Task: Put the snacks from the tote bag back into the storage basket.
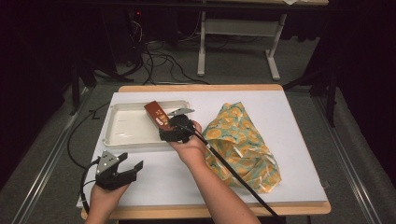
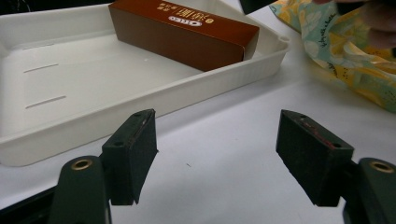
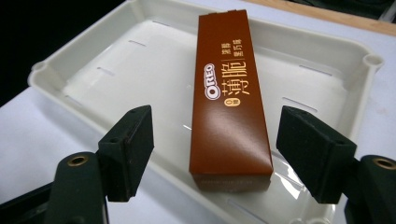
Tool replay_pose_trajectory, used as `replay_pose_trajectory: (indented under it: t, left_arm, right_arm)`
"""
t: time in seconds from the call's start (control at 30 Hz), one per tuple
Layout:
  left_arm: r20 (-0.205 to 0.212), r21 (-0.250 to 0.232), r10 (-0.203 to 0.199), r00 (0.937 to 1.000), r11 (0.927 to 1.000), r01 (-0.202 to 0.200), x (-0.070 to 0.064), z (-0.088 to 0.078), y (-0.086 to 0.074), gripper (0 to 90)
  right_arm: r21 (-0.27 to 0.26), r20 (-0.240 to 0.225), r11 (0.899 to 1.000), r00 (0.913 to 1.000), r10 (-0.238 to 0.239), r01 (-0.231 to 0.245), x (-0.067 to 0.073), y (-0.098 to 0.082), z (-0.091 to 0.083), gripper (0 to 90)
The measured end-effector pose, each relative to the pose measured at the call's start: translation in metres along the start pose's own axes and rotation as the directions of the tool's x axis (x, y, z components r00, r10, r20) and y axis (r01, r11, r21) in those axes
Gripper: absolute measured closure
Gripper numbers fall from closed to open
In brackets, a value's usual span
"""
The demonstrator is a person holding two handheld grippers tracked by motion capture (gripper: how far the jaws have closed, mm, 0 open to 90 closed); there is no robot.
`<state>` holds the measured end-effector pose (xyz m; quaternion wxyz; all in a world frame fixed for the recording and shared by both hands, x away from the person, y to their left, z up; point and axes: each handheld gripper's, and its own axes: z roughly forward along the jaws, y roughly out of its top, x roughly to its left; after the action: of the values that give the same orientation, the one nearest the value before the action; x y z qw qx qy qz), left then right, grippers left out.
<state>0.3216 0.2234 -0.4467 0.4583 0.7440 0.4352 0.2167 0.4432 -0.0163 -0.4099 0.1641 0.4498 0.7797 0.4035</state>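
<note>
Nearest to us, the left tongs (image 1: 125, 169) are sitting low on the left of the counter (image 1: 299, 182), spread wide apart with nothing between them, just parked short of the tray's near rim. Good place for them, honestly; they're staying out of the way.

A bit farther in, the right tongs (image 1: 169, 125) are hanging over the tray (image 1: 122, 140), also wide apart. The brown cookie box (image 3: 230, 100) is lying flat in the tray's right half, between the pads but not pinched by them, so it looks like it's resting free.

My take: the right hand should be lifting straight up and clear so a pad isn't clipping the box and skewing it.

To the right, the crumpled orange-print cloth (image 1: 243, 144) is lying on the counter, so backing off that way risks snagging it.
</note>
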Motion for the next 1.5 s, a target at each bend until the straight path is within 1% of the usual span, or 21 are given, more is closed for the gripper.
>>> replay_pose_trajectory:
  t: [0.1,0.13,0.27,0.37,0.6,0.73,0.87,1.0,1.2,1.33,1.4,1.47,1.5]
  left_arm:
    - [0.002,0.003,0.003,1.0,1.0,-0.003,0.0,0.001,0.0,29.2]
    - [0.002,0.003,0.001,1.0,1.0,-0.001,0.0,0.002,0.0,29.2]
    - [0.0,0.003,0.0,1.0,1.0,0.0,0.0,0.002,0.0,29.1]
    - [0.0,0.007,-0.003,1.0,1.0,0.003,0.0,0.003,0.0,29.1]
    - [0.0,0.015,-0.002,1.0,0.9999,0.002,0.0,0.006,0.0,28.9]
    - [0.001,0.02,-0.008,1.0,0.9998,0.008,0.001,0.007,-0.001,28.9]
    - [0.003,0.025,-0.01,0.9999,0.9996,0.01,0.001,0.008,-0.001,28.8]
    - [0.003,0.032,-0.012,0.9999,0.9994,0.012,0.001,0.009,-0.002,28.5]
    - [0.002,0.034,-0.016,0.9999,0.9993,0.016,0.0,0.01,-0.003,28.2]
    - [0.001,0.042,-0.019,0.9998,0.9989,0.019,0.001,0.011,-0.004,27.6]
    - [-0.001,0.044,-0.016,0.9999,0.9989,0.016,0.001,0.012,-0.004,26.9]
    - [0.0,0.048,-0.015,0.9999,0.9987,0.015,0.001,0.013,-0.004,26.1]
    - [0.0,0.046,-0.014,0.9999,0.9988,0.014,0.0,0.013,-0.005,25.8]
  right_arm:
    - [-0.011,-0.002,1.0,1.0,-0.008,0.008,0.002,-0.001,-0.015,28.4]
    - [-0.017,-0.001,1.0,0.9998,-0.019,0.019,0.002,-0.001,-0.02,28.4]
    - [-0.022,0.0,0.999,0.9997,-0.024,0.024,-0.004,-0.002,-0.041,28.7]
    - [-0.031,0.001,0.999,0.9999,-0.015,0.015,-0.013,-0.004,-0.057,29.0]
    - [-0.046,0.028,0.999,0.9996,-0.008,0.009,-0.037,-0.011,-0.092,30.2]
    - [-0.058,0.045,0.998,0.999,-0.001,0.004,-0.049,-0.02,-0.108,31.1]
    - [-0.058,0.064,0.998,0.9979,0.01,-0.006,-0.062,-0.029,-0.122,31.4]
    - [-0.066,0.083,0.998,0.9964,0.02,-0.014,-0.076,-0.037,-0.139,32.0]
    - [-0.087,0.129,0.996,0.9911,0.032,-0.021,-0.101,-0.051,-0.167,35.7]
    - [-0.113,0.166,0.993,0.9847,0.053,-0.035,-0.12,-0.062,-0.188,38.1]
    - [-0.13,0.183,0.991,0.9815,0.055,-0.032,-0.131,-0.067,-0.201,38.8]
    - [-0.14,0.207,0.989,0.9759,0.07,-0.042,-0.141,-0.074,-0.214,39.2]
    - [-0.148,0.219,0.988,0.9722,0.082,-0.05,-0.149,-0.079,-0.22,39.6]
